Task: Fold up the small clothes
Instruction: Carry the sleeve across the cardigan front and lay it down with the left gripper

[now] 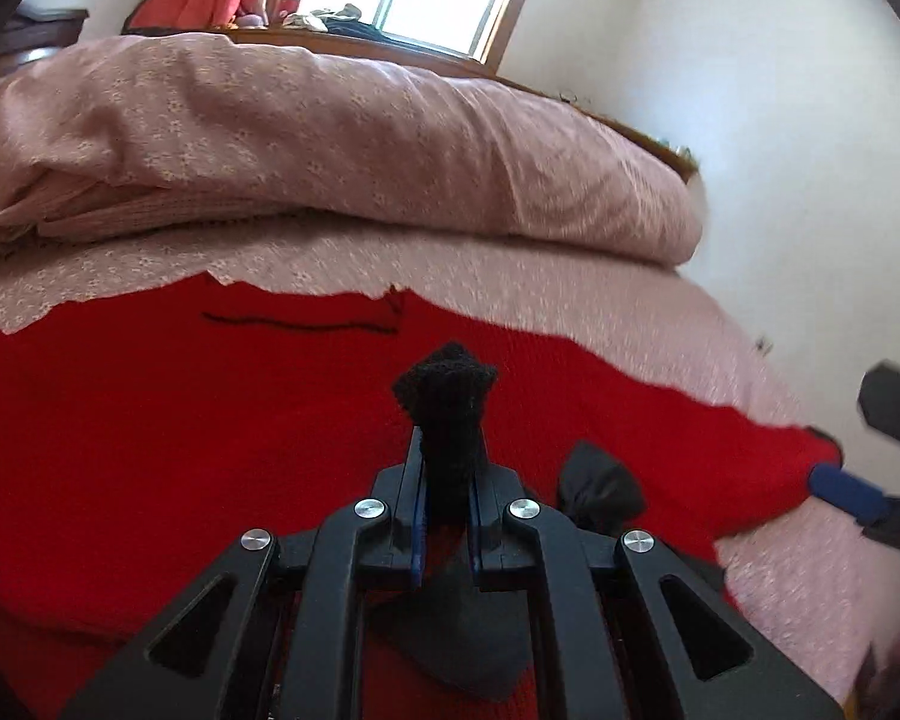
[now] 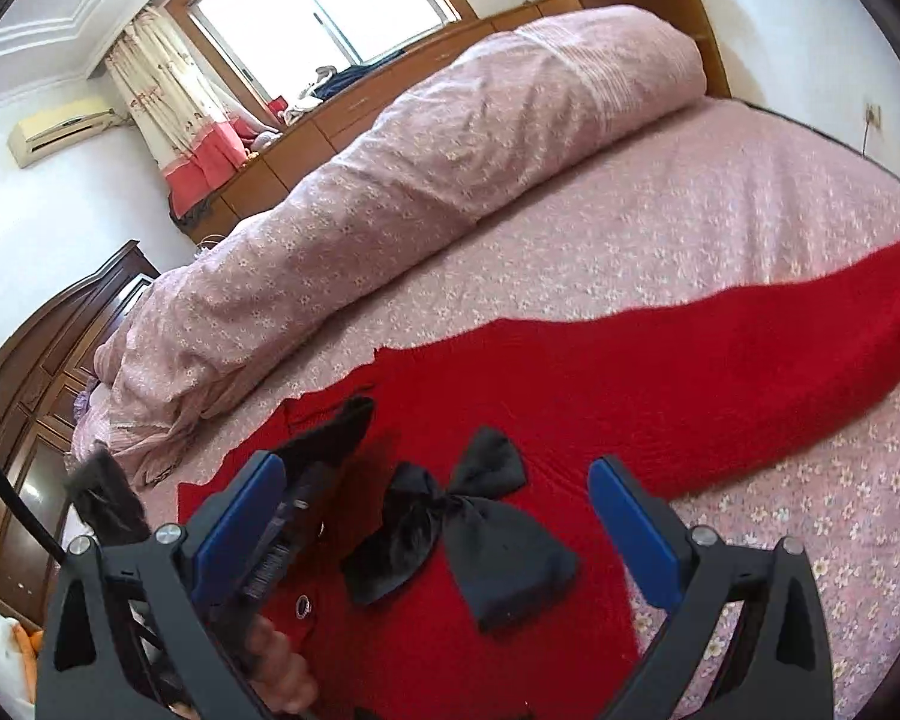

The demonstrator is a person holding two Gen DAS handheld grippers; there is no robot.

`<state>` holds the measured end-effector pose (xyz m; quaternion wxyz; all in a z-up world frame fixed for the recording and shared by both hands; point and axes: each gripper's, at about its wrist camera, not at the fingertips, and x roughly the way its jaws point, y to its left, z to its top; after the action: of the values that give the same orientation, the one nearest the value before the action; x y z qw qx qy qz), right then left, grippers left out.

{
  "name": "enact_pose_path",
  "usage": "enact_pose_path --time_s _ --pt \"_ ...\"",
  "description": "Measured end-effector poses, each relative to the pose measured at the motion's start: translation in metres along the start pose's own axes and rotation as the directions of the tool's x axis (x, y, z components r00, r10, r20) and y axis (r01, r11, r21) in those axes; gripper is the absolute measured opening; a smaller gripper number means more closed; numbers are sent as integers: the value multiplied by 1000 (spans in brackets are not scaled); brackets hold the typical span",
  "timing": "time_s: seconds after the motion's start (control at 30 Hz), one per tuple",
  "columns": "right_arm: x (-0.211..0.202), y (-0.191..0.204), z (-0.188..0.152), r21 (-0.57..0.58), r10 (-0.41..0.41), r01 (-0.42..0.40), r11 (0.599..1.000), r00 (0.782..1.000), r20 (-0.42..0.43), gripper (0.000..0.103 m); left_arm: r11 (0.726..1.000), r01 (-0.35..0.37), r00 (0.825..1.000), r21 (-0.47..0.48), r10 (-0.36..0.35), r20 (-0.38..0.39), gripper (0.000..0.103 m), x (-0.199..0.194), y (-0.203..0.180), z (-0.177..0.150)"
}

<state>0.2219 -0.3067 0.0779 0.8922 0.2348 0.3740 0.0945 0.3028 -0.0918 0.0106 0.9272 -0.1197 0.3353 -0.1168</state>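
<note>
A red knitted sweater [image 1: 150, 420] with black trim lies spread on the pink bed; it also shows in the right wrist view [image 2: 660, 372], one sleeve stretching right. A black bow [image 2: 456, 510] sits on its front. My left gripper [image 1: 447, 480] is shut on a black knitted edge of the sweater [image 1: 447, 396], lifted off the bed. My right gripper [image 2: 444, 534] is open above the bow, blue pads [image 2: 630, 534] wide apart. The right gripper shows at the right edge of the left wrist view [image 1: 852, 492].
A rolled pink floral duvet [image 2: 450, 150] lies along the far side of the bed. A wooden headboard shelf [image 2: 570, 6] and window are behind it. A dark wardrobe [image 2: 42, 372] stands at left. White wall [image 1: 780, 150] borders the bed.
</note>
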Motion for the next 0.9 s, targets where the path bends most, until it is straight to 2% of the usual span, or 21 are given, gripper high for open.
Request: enact_pose_path --time_s 0.07,0.2,0.33,0.43,0.7,0.8,0.9 --pt "0 -2 -1 10 4 -4 1000 1000 -12 103 1000 -2 1000 -10 2 1 2 -3 2 -5" --pt "-7 -4 -3 21 19 -19 1000 1000 -7 103 998 24 999 -60 -22 29 2 -4 7 7" --pt "-10 -5 -1 28 20 -20 999 1000 0 103 998 51 997 -26 -49 51 2 -3 -6 7" --pt "-10 -10 0 45 13 -13 999 1000 -1 103 999 35 997 24 -36 61 2 -2 -20 4" --pt "-7 -21 -1 58 -16 16 998 1000 -12 103 998 30 998 56 -27 -48 5 26 -27 -17" --pt "-9 -26 0 68 -22 22 997 1000 -6 103 998 50 997 41 -48 -56 17 26 -26 -16" --pt "-12 -32 1 76 -29 29 997 1000 4 103 998 51 997 22 -50 -66 19 31 -29 -17"
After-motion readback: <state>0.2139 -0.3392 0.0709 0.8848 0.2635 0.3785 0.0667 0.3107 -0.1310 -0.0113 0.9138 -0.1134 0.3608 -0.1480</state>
